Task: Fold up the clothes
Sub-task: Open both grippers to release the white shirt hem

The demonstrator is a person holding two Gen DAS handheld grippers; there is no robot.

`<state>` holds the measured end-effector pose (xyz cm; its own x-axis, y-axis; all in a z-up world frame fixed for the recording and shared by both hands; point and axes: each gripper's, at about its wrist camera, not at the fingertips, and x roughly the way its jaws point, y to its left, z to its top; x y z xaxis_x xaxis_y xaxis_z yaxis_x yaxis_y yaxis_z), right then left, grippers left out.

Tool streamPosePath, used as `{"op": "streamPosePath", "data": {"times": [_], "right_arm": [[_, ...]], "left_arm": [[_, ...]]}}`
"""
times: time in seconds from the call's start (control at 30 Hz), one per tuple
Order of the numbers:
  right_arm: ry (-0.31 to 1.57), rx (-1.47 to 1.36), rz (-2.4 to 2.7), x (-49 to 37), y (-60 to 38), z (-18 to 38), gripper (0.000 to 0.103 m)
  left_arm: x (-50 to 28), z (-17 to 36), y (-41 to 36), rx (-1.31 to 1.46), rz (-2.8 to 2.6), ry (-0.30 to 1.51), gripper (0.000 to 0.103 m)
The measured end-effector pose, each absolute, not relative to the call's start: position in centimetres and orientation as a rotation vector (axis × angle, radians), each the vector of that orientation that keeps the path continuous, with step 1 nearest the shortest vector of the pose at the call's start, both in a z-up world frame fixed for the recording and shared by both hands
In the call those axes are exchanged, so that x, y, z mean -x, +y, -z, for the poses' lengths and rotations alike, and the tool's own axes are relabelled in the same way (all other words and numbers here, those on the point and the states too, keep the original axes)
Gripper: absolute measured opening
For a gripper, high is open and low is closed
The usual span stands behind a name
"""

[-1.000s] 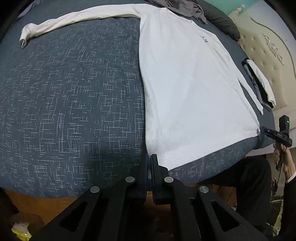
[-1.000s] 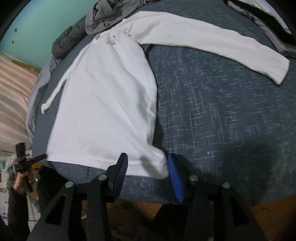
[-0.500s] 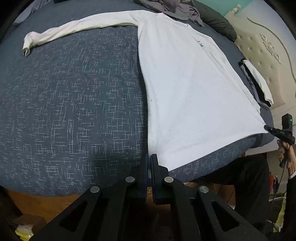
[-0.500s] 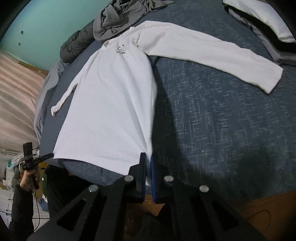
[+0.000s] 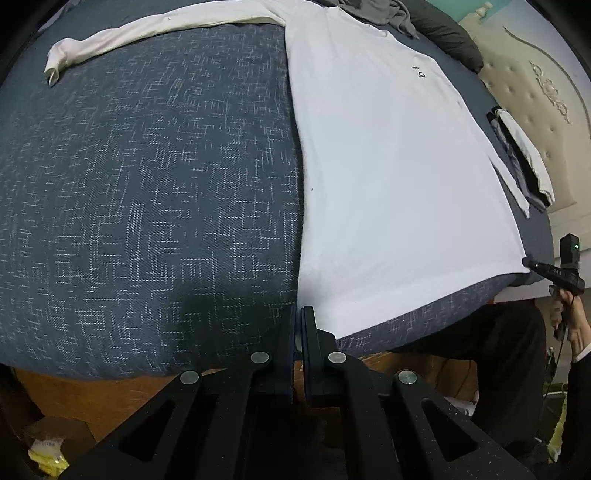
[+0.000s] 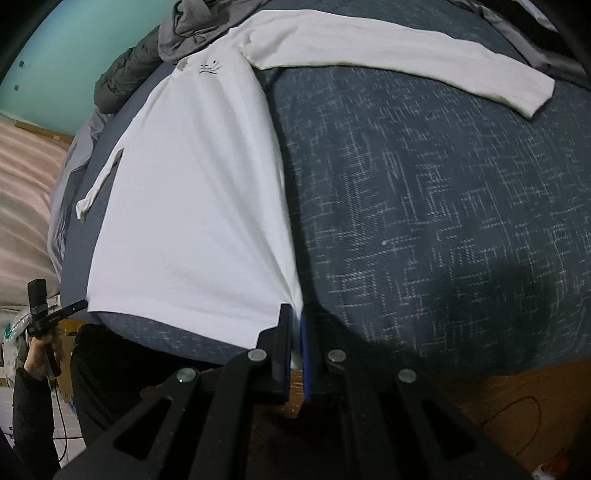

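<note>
A white long-sleeve shirt [image 5: 388, 166] lies front up and flat on a dark blue bedspread [image 5: 147, 184], sleeves spread outward. In the left wrist view my left gripper [image 5: 298, 317] is shut on the shirt's near hem corner at the bed's edge. The right gripper [image 5: 532, 264] shows far right, pinching the other hem corner. In the right wrist view my right gripper [image 6: 295, 325] is shut on its corner of the shirt [image 6: 192, 206], with white cloth between the fingers. The left gripper [image 6: 79, 306] touches the far hem corner there. The hem is stretched straight between them.
Crumpled grey clothes [image 6: 199, 26] and a dark padded garment [image 6: 122, 74] lie near the collar. A folded stack of clothes [image 5: 517, 158] sits by the cream headboard [image 5: 546, 92]. The wooden bed frame [image 5: 92, 398] runs below the bedspread. A person's dark trousers [image 5: 480, 339] stand at the bed's edge.
The right gripper, open around the hem corner a second ago, has shut on it. The hem now lies straighter and tauter between the two grippers. The left gripper stayed shut.
</note>
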<state>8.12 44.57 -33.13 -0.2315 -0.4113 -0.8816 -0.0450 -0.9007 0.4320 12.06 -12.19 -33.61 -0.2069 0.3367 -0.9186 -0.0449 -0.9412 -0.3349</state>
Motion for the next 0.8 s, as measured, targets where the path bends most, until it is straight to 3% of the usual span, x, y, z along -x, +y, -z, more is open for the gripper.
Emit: {"op": "streamPosePath", "data": {"times": [0.3,0.4,0.47,0.53,0.67,0.73,0.8], "right_arm": [[-0.523,-1.742,2.238,-7.7,44.5,33.0,0.008],[-0.433,-1.751,2.272,-7.9,44.6,31.8,0.020],[-0.443,-1.724,2.285,-7.6,45.2,30.8,0.023],[-0.461,-1.687,2.327,-7.3,46.0,29.5,0.033],[-0.536,-1.607,2.381,-5.9,47.3,27.1,0.040],[-0.562,-1.566,2.395,-5.0,47.6,25.9,0.048],[-0.560,-1.532,2.402,-3.9,47.4,24.9,0.049]], "left_arm": [[-11.7,34.2,-12.5,1.828,-2.221,-0.392,0.005],[-11.8,32.9,-13.6,1.819,-2.262,-0.409,0.008],[-11.8,31.7,-14.4,1.803,-2.305,-0.392,0.009],[-11.5,30.4,-15.2,1.783,-2.346,-0.395,0.011],[-10.0,27.9,-16.2,1.723,-2.410,-0.443,0.017],[-9.4,26.6,-16.1,1.688,-2.432,-0.444,0.018],[-8.4,25.4,-15.6,1.651,-2.455,-0.437,0.021]]}}
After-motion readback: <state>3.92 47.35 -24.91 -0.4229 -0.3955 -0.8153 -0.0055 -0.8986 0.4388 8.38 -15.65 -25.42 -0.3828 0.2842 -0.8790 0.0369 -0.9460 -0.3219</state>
